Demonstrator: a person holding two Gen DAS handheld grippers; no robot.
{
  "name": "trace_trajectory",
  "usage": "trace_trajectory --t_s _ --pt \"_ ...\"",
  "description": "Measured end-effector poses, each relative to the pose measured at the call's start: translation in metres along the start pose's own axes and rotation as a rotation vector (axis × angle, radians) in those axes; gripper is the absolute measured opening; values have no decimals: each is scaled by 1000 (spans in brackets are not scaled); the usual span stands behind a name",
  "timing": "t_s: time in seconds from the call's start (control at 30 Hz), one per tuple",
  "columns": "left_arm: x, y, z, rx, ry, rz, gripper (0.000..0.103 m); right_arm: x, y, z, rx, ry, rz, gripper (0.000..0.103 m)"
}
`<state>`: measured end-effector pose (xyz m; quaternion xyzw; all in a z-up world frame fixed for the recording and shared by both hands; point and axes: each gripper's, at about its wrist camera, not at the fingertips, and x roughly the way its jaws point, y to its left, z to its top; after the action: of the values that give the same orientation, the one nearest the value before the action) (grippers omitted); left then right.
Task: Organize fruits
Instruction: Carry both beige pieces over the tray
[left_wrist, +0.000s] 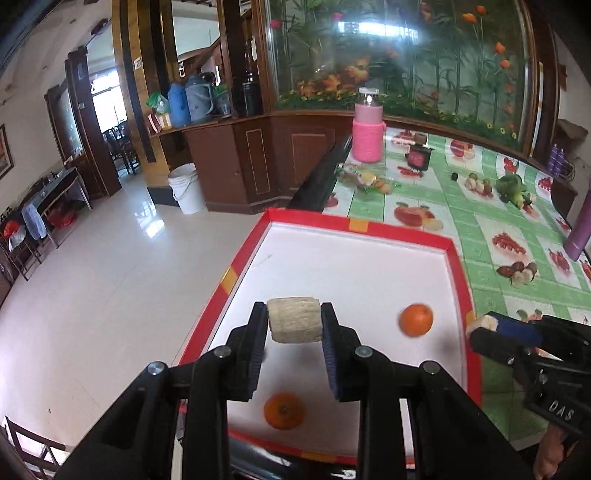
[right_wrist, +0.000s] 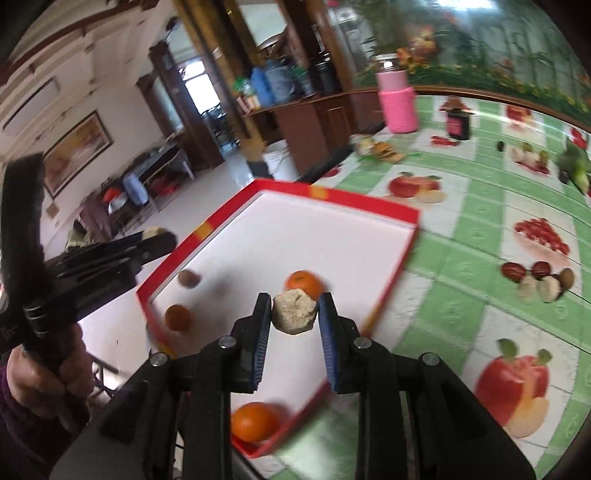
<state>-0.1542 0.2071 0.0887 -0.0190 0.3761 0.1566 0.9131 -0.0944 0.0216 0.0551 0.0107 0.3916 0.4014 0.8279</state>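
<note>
A red-rimmed white tray lies at the table's left edge; it also shows in the right wrist view. My left gripper is shut on a pale beige chunk above the tray's left half. My right gripper is shut on a second beige chunk over the tray's right side; it shows in the left wrist view at the tray's right rim. Two oranges lie in the tray. The right wrist view shows oranges and two brownish fruits there.
A pink bottle, a dark jar and small food items stand on the far green fruit-print tablecloth. A purple bottle is at the right. The floor drops off left of the tray, with a white bucket.
</note>
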Motion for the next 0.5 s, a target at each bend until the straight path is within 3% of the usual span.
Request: trace_trajectory --t_s 0.27,0.5 --pt "14 -9 -25 67 35 -11 28 41 14 -18 -26 152 -34 28" --pt "21 -5 -35 83 67 3 28 51 16 -23 -27 194 -55 29"
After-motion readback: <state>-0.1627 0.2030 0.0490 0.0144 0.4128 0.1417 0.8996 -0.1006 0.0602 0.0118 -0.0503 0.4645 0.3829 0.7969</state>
